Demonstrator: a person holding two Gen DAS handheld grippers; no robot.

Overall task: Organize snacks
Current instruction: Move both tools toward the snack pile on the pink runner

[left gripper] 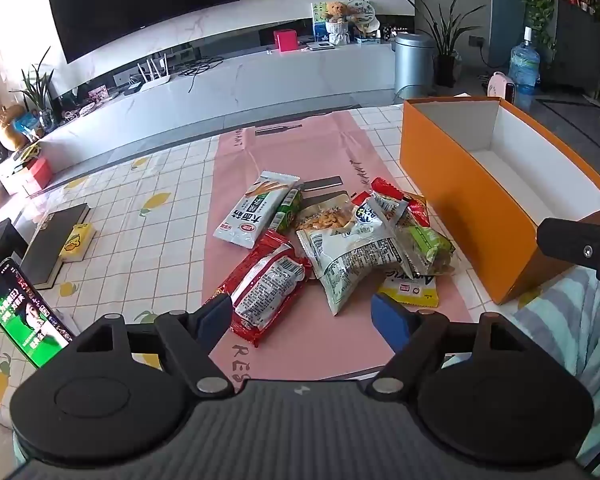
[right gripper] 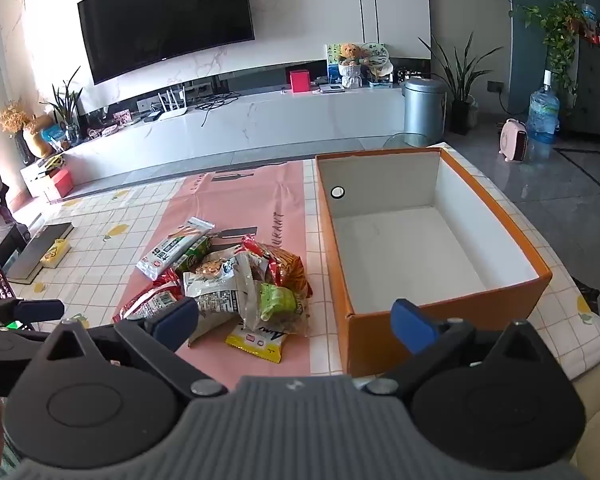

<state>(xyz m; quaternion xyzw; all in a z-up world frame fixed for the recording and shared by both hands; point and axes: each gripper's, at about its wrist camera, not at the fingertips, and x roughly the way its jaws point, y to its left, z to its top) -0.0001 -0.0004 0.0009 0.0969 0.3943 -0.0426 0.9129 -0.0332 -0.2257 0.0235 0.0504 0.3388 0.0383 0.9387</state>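
Left wrist view: left gripper [left gripper: 304,316] hangs w/ jaws spread wide, nothing between them, angled down over the near end of a snack pile [left gripper: 340,240] on a pink mat [left gripper: 300,148]. Mat lies on a tiled-print tablecloth w/ lemon motifs [left gripper: 140,220]. Closest to the blue pads is a red packet [left gripper: 264,284], lying diagonal, just ahead of the left finger. Beside it sits a white crinkled bag [left gripper: 352,256], overlapping a green pouch [left gripper: 430,242] and a yellow packet [left gripper: 410,290] half tucked under. Farther back, a white-and-green stick-biscuit pack [left gripper: 256,210] lies flat, touching a slim green pack [left gripper: 288,210]. Orange box w/ white inside [left gripper: 460,184] stands open to the right of the pile, near but apart from it. Part of the right gripper [left gripper: 580,248] shows at the right edge, in front of the box's near corner. A phone w/ lit screen [left gripper: 20,312] leans at far left; a dark book w/ a yellow carton on it [left gripper: 56,240] lies behind. Right wrist view: right gripper [right gripper: 296,320] also wide apart and holding nothing, aimed down between pile [right gripper: 228,280] and box [right gripper: 380,320]; its right finger overlaps the box's near wall in the pic. Box interior shows only bare white floor and a round ringed hole in the far wall. Pile sits left of the box on the mat [right gripper: 240,200], not touching it. Left gripper's tip [right gripper: 40,308] pokes in at left.
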